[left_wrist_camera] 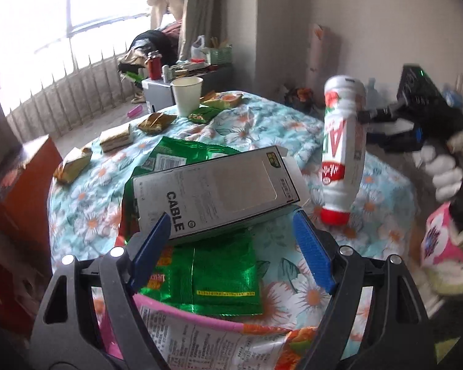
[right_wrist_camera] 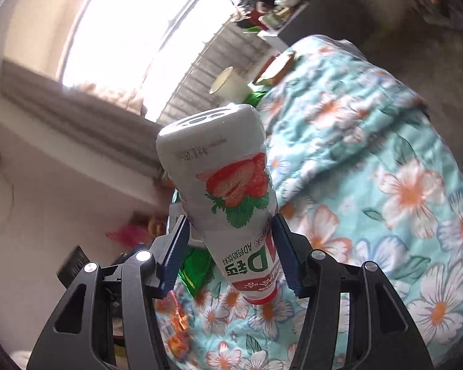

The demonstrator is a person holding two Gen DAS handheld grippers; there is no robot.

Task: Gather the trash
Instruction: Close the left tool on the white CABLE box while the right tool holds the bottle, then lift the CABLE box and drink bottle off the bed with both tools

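Two claws are in my feeds. My right claw (right_wrist_camera: 230, 248) is clamped on the strawberry milk bottle (right_wrist_camera: 231, 197), which sits between its blue fingers (right_wrist_camera: 173, 256), inverted with its red cap (left_wrist_camera: 335, 215) pointing down and its base up, lifted clear of the floral-clothed counter (right_wrist_camera: 385, 185). From my left wrist camera I see a white-gloved hand (left_wrist_camera: 444, 175) gripping that claw's handle, held off to the right of my left claw. My left claw (left_wrist_camera: 231, 240) has its fingers spread apart, gripping nothing. Just ahead of it lies the grey cable box (left_wrist_camera: 216, 191), resting on green snack wrappers (left_wrist_camera: 219, 277). Farther ahead stands a paper cup (left_wrist_camera: 186, 95), with gold wrappers (left_wrist_camera: 115, 137) to the left of it.
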